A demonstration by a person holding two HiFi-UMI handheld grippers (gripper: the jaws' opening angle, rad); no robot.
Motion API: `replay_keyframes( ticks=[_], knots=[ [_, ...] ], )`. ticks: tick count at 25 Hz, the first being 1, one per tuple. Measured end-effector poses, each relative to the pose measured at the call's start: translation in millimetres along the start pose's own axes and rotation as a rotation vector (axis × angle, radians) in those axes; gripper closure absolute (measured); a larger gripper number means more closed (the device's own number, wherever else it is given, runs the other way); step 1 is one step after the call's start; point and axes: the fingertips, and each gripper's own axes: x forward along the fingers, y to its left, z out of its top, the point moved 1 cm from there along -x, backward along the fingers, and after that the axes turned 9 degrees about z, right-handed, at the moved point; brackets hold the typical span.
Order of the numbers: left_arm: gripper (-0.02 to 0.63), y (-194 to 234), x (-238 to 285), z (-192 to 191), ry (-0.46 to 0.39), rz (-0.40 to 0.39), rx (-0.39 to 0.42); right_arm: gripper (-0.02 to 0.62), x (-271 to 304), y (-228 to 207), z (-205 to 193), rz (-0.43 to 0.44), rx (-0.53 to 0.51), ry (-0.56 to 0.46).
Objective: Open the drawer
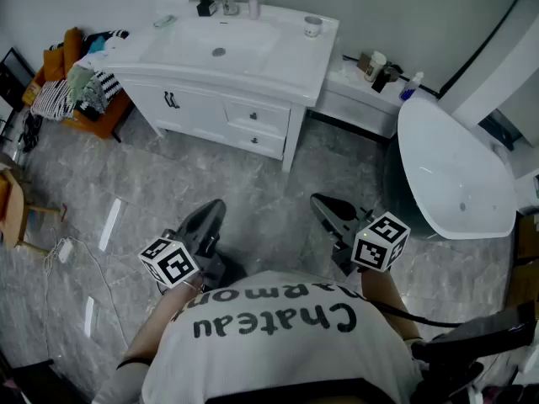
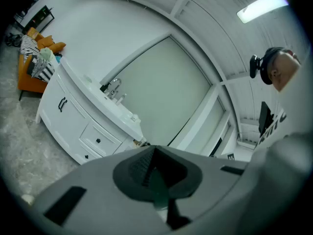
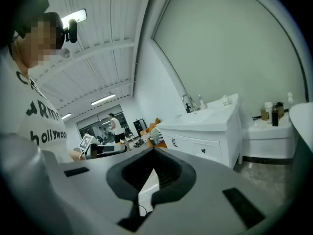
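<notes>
Both tongs are closed and empty. The left tongs (image 1: 216, 210) and right tongs (image 1: 322, 204) hang near level over the floor (image 1: 253, 188), well apart from the vanity (image 1: 295, 66). Its two drawers (image 1: 257, 116) are shut, right of the cabinet doors (image 1: 181, 103).

Your right gripper (image 3: 154, 151) has its jaws together with nothing between them, well apart from the white vanity (image 3: 217, 126). The vanity's knobbed drawer (image 3: 209, 151) sits closed. A faucet (image 3: 187, 102) stands on top, and bottles (image 3: 268, 111) stand on the ledge (image 3: 266, 129) just right of it.
</notes>
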Motion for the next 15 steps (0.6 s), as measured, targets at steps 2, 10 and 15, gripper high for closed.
replay_keyframes(
  ticks=[2, 10, 15],
  knots=[
    [0.597, 0.6, 1.2, -0.7, -0.001, 0.003, 0.000, 0.591, -0.3, -1.1, -3.2, -0.005, -0.019, 0.019],
    [0.597, 1.2, 7.5, 6.9, -0.005, -0.012, -0.001, 0.591, 3.8, -5.1, -0.6, -0.002, -0.013, 0.027],
    [0.597, 3.7, 10.8, 18.3, -0.010, -0.032, 0.045, 0.591, 13.5, -7.8, 11.5, -0.002, 0.015, -0.028]
  ],
)
